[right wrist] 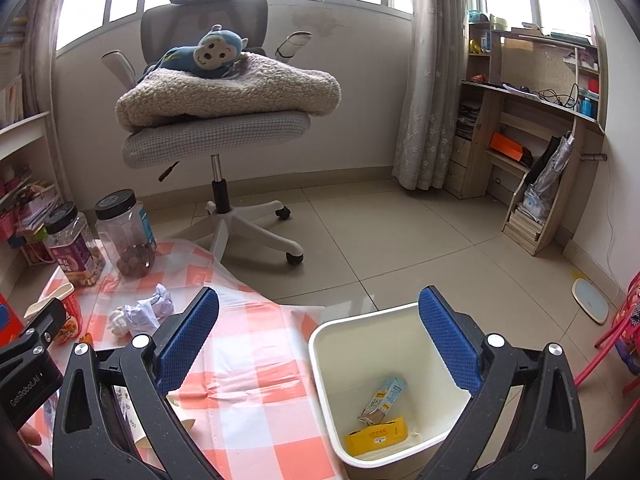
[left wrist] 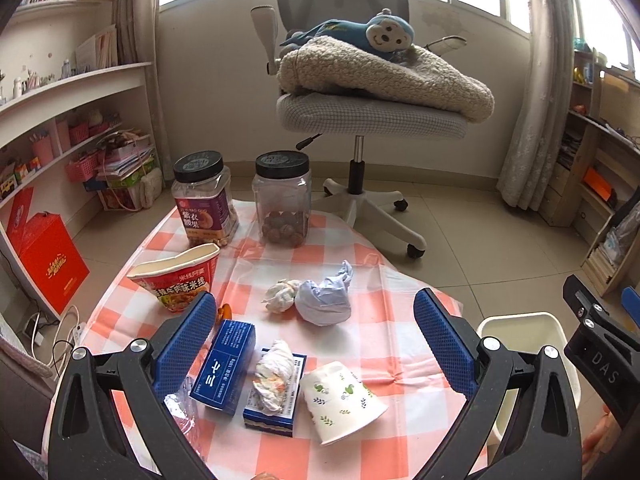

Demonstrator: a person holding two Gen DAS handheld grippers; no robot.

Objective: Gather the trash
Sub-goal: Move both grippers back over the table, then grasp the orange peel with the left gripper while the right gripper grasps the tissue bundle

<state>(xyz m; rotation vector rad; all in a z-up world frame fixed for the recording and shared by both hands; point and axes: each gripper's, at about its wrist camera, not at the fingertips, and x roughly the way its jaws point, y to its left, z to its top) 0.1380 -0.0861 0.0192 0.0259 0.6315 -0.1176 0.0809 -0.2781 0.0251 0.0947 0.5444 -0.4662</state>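
The left gripper [left wrist: 315, 340] has its fingers spread wide, nothing between them, above the checked cloth [left wrist: 384, 344] on the surface. Nearest under it lie a tipped paper cup [left wrist: 340, 406], a crumpled tissue [left wrist: 274, 376] resting on a flat blue box [left wrist: 294, 412], and a second blue box [left wrist: 226, 364] to the left. Farther off sit a pale blue paper wad [left wrist: 326, 300] touching a small white wad [left wrist: 282, 296], with a red noodle cup [left wrist: 180, 276] at the left. Two black-lidded jars [left wrist: 282, 198] stand at the far edge. The right gripper [right wrist: 319, 348] is likewise released and empty, over the white bin [right wrist: 324, 344] beside the cloth's right edge; a yellow packet [right wrist: 378, 434] and a small carton [right wrist: 384, 398] lie inside. Beyond stands an office chair [right wrist: 216, 136].
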